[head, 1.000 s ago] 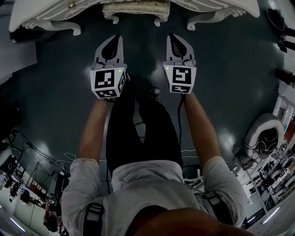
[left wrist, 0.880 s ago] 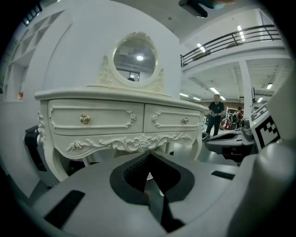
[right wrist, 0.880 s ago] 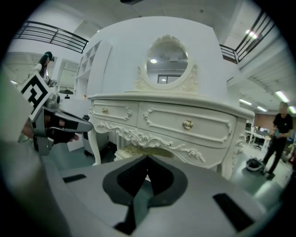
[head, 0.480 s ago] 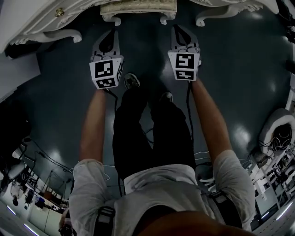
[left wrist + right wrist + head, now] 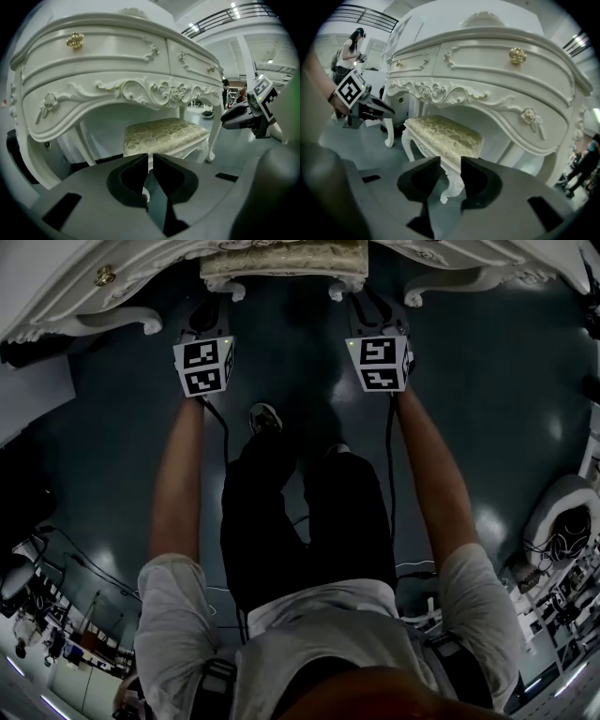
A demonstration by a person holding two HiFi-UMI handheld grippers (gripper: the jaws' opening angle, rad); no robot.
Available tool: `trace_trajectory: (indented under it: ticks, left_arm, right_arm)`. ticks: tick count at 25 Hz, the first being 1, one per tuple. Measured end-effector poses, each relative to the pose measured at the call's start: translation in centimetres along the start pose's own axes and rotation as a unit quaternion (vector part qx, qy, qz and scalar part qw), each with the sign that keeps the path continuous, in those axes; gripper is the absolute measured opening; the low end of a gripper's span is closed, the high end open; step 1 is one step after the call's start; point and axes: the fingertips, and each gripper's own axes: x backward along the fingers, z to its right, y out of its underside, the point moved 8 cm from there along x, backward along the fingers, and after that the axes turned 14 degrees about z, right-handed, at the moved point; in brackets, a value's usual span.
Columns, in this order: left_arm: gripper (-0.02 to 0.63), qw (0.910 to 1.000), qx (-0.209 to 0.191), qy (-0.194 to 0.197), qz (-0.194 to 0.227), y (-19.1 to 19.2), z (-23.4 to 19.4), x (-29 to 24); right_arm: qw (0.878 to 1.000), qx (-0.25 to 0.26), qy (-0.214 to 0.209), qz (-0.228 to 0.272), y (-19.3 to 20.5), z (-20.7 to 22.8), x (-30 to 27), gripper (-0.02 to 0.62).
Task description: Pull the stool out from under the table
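Looking down, we see a dark glossy floor [image 5: 487,399] that reflects the ceiling lights. A white carved table [image 5: 56,287] with gold knobs runs along the top edge of the head view. The stool [image 5: 281,257], white-legged with a cream patterned cushion, stands on the floor in the table's knee gap, between the table's legs and only partly out from under its front edge. Cables and equipment crowd the floor's right and lower-left edges. Another person [image 5: 349,47] stands far off in the right gripper view.

Against the picture from a second ago, both grippers have travelled toward the table and now sit just short of the stool's front, one near each front corner. The stool itself has kept its place under the table. One shoe [image 5: 265,416] has stepped forward between the arms.

Both bare forearms reach straight ahead from grey short sleeves, roughly parallel, with the marker cubes turned up to the head camera. The left hand-held gripper [image 5: 150,159] points at the cushion's front edge; its jaws stand together with only a thin slit between them, and they hold nothing. The right hand-held gripper [image 5: 450,161] has just been opening to a narrow gap. A front leg of the stool shows through that gap, but the pads press on nothing.
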Motion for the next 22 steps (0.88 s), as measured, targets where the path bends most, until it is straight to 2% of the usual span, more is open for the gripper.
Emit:
trace_trajectory:
  ticks: [1,3,4,6,8,10,13,19,22]
  left_arm:
    - [0.033,0.9999,-0.007,0.001,-0.01,0.7,-0.7,-0.7]
    - [0.155,0.9993,-0.012,0.006,-0.034,2.2,-2.1,-2.2]
    - [0.179,0.9991,-0.003,0.008,-0.042,2.8,-2.7,-2.9]
    - [0.229,0.9983,0.034,0.002,-0.047,4.0,-4.2,-4.0]
    - [0.27,0.9964,0.069,-0.011,-0.048,5.0,-5.8,-4.9]
    - [0.282,0.9958,0.073,-0.011,-0.055,6.1,-6.4,-5.6]
    - [0.287,0.9964,0.046,0.003,-0.072,7.8,-6.1,-6.5]
    - [0.288,0.996,0.024,0.01,-0.085,9.2,-5.6,-9.0]
    - [0.288,0.9951,0.021,0.01,-0.096,9.9,-5.2,-9.9]
  right_arm:
    - [1.0,0.014,-0.01,-0.006,0.4,0.1,-0.7,0.145]
    - [0.999,0.038,-0.024,-0.014,1.3,0.4,-1.9,0.177]
    - [0.999,0.041,-0.027,-0.016,1.8,0.6,-2.4,0.188]
    - [0.999,0.019,-0.029,-0.019,2.8,1.2,-3.2,0.24]
    - [0.999,-0.03,-0.026,-0.019,3.7,1.9,-4.1,0.29]
    - [0.997,-0.072,-0.014,-0.025,5.0,2.5,-4.6,0.304]
    - [0.994,-0.1,-0.004,-0.046,7.0,2.6,-5.3,0.311]
    - [0.993,-0.086,-0.007,-0.081,9.7,1.7,-8.0,0.318]
    - [0.991,-0.096,0.01,-0.096,11.0,1.9,-9.1,0.316]
